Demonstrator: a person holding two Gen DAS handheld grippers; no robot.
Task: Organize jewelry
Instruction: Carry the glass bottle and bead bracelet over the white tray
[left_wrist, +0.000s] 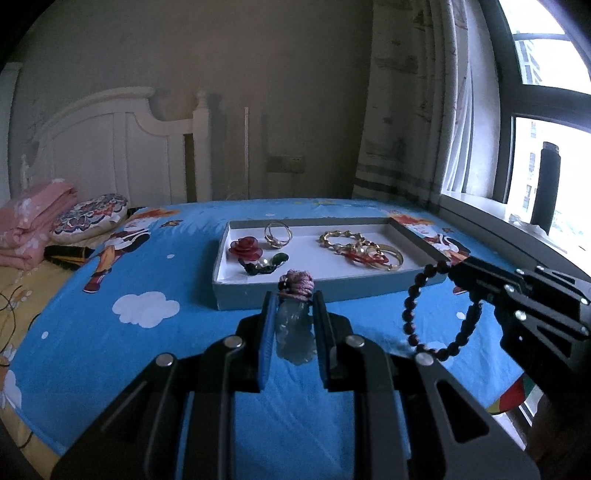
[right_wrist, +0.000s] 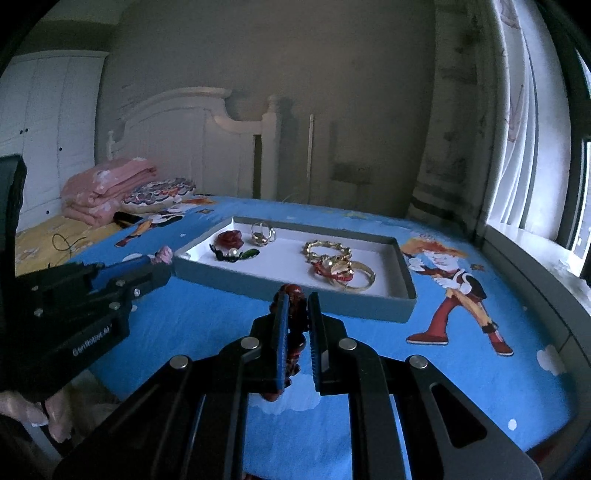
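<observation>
Pendant: a pale green stone pendant (left_wrist: 295, 334) with a pink knotted cord on top, clamped between the pads of my left claw (left_wrist: 294, 301). Its long axis runs along my fingers, cord end forward.
Bead bracelet: a dark red bead bracelet (left_wrist: 436, 306) hangs as a loop from my right claw (right_wrist: 295, 299), which is clenched on one part of it; from the right wrist camera the beads sit between the pads and go down below them.
Tray: the shallow grey tray (left_wrist: 280, 288) with white floor lies straight ahead of both claws, its long side across my view, near wall toward me.
Key relation: I judge the pendant must go forward and over the near wall; my left claw is just before the left half, my right claw is nearer to the right half.
In the tray, left: a red rose brooch (left_wrist: 245, 248), a gold ring (left_wrist: 277, 232), a dark green piece with a pearl (left_wrist: 263, 265).
In the tray, right: gold bangles and a chain (left_wrist: 360, 250), touching each other in one heap.
Under all: the blue cartoon bedsheet (left_wrist: 147, 332).
Risk: the hanging loop can catch on the tray wall, I think.
</observation>
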